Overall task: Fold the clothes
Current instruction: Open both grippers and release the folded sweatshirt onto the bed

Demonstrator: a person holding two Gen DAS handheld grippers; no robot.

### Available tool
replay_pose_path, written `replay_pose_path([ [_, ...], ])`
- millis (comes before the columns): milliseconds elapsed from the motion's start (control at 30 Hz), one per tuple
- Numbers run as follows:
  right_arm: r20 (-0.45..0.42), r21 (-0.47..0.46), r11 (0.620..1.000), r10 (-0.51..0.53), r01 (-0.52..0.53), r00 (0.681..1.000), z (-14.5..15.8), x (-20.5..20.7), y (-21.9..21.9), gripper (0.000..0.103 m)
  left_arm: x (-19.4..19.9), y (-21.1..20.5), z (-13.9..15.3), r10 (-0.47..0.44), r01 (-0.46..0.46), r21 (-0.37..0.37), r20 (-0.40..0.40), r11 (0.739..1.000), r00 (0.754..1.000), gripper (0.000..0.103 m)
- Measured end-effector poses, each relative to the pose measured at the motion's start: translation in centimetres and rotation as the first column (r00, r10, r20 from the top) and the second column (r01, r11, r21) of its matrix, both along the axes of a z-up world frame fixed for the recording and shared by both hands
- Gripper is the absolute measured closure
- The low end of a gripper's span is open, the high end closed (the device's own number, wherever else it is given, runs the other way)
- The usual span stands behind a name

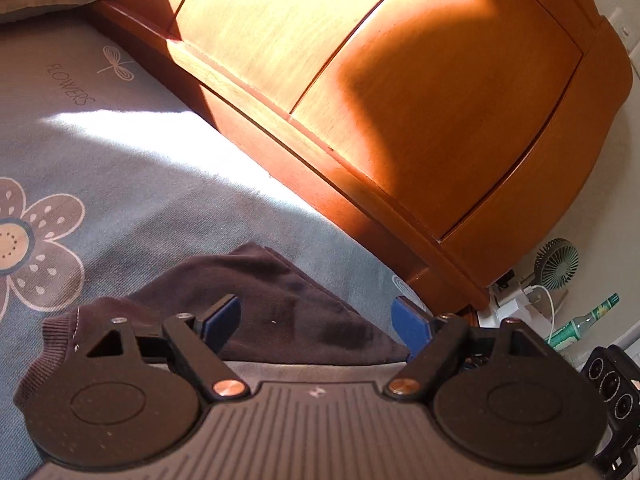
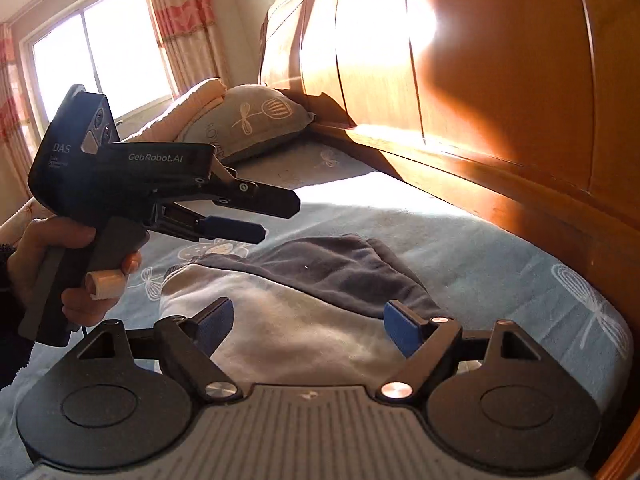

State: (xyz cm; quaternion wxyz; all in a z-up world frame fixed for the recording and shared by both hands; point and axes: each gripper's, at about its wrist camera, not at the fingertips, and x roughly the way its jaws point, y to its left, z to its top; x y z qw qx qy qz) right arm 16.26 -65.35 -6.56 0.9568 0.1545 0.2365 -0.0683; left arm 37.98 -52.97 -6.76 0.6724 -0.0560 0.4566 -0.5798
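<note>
the garment [image 2: 312, 292] lies on the bed [image 2: 500, 256] at lower centre of the right wrist view, its long axis running from lower left up to the right toward the headboard [image 2: 500, 100]. the right gripper [image 2: 308, 326] hangs over its pale near part, jaws wide and holding nothing. the left gripper [image 2: 276, 216] sits at left of that view, above the garment's left edge, also open and empty. i judge the right the nearer.
</note>
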Motion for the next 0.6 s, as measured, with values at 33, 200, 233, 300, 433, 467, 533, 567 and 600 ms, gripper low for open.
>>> replay_pose_path([
  [33, -0.009, 0.010, 0.999, 0.034, -0.033, 0.999, -0.1, 1.2, -0.2, 0.017, 0.4, 0.2, -0.8, -0.001, 0.001, 0.000, -0.036, 1.000, 0.999, 0.021],
  [200, -0.112, 0.022, 1.000, 0.024, -0.022, 0.993, -3.2, 5.2, -2.5, 0.019, 1.3, -0.7, -3.6, 0.044, -0.044, 0.020, -0.015, 0.999, 0.999, 0.021],
  [233, -0.108, 0.001, 1.000, 0.006, -0.006, 0.994, -3.7, 5.2, -3.0, 0.019, 1.6, -1.2, -4.0, 0.057, -0.057, 0.025, -0.007, 0.998, 0.998, 0.021],
  [300, -0.123, 0.000, 0.998, -0.062, 0.062, 0.990, -3.8, 4.9, -4.4, 0.019, 2.0, -1.7, -4.0, 0.082, -0.082, 0.025, -0.020, 0.996, 0.996, 0.022],
  [433, -0.106, -0.002, 0.998, -0.059, 0.059, 0.993, -2.0, 3.8, -4.3, 0.019, 1.7, -0.2, -2.2, 0.089, -0.090, -0.038, -0.021, 0.995, 0.996, 0.021],
  [467, -0.094, -0.006, 0.999, -0.033, 0.032, 0.995, -1.4, 3.6, -3.9, 0.019, 1.4, 0.5, -1.5, 0.089, -0.089, -0.047, -0.008, 0.995, 0.996, 0.021],
  [533, -0.085, 0.010, 0.999, 0.043, -0.043, 0.995, -0.6, 4.1, -3.0, 0.018, 1.2, 2.0, -0.5, 0.095, -0.094, -0.022, 0.010, 0.995, 0.995, 0.021],
  [567, -0.081, 0.027, 0.997, 0.081, -0.079, 0.993, -0.4, 4.5, -2.7, 0.018, 1.1, 2.7, -0.1, 0.098, -0.098, -0.007, 0.018, 0.995, 0.995, 0.021],
  [600, -0.088, 0.044, 0.993, 0.111, -0.107, 0.990, -0.5, 5.2, -2.4, 0.017, 0.9, 3.6, 0.2, 0.099, -0.100, 0.018, 0.035, 0.995, 0.994, 0.021],
])
